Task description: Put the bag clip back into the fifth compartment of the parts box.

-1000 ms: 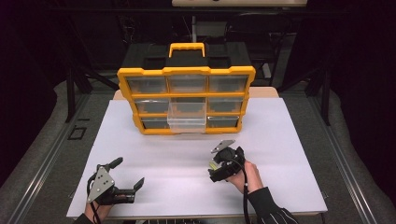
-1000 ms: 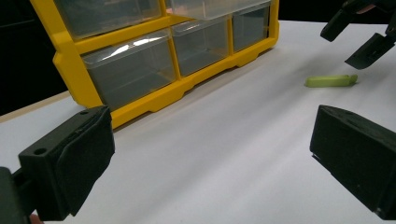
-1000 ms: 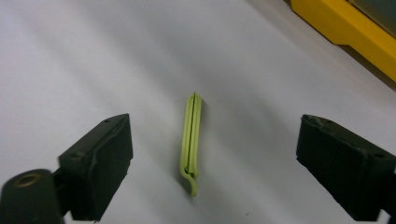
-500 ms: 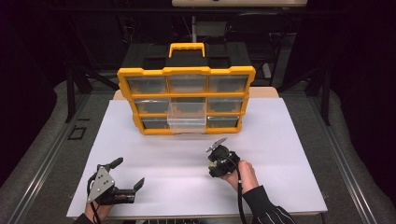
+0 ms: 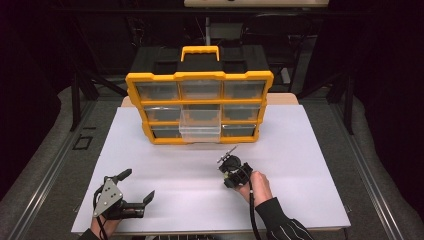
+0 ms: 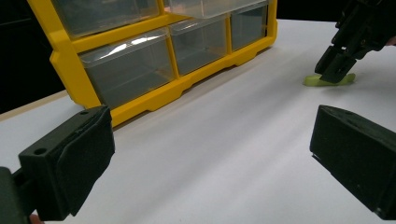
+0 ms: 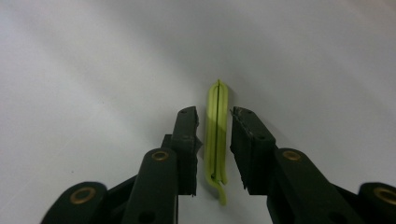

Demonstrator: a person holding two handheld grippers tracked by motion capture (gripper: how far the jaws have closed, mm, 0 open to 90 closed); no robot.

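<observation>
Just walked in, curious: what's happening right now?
Right gripper closing around green strip, small gaps left. Left gripper open, idle. Nothing in the way.

The organiser [image 5: 200, 107] is seen as glossy yellow plastic with clear plastic drawers [image 6: 123, 70]; the table sheet [image 5: 300, 165] looks matt, smooth white; the pale green strip [image 7: 217, 135] appears smooth, ribbed plastic.

Overhead light falls evenly on the white bench [image 5: 310, 165]; the surroundings stay near black. Glare streaks mark the clear drawers of the yellow organizer [image 6: 126, 70]. In the right gripper view, soft shadows lie beside the green strip [image 7: 217, 135], corners darken, and the near fingers [image 6: 70, 163] blur slightly.
</observation>
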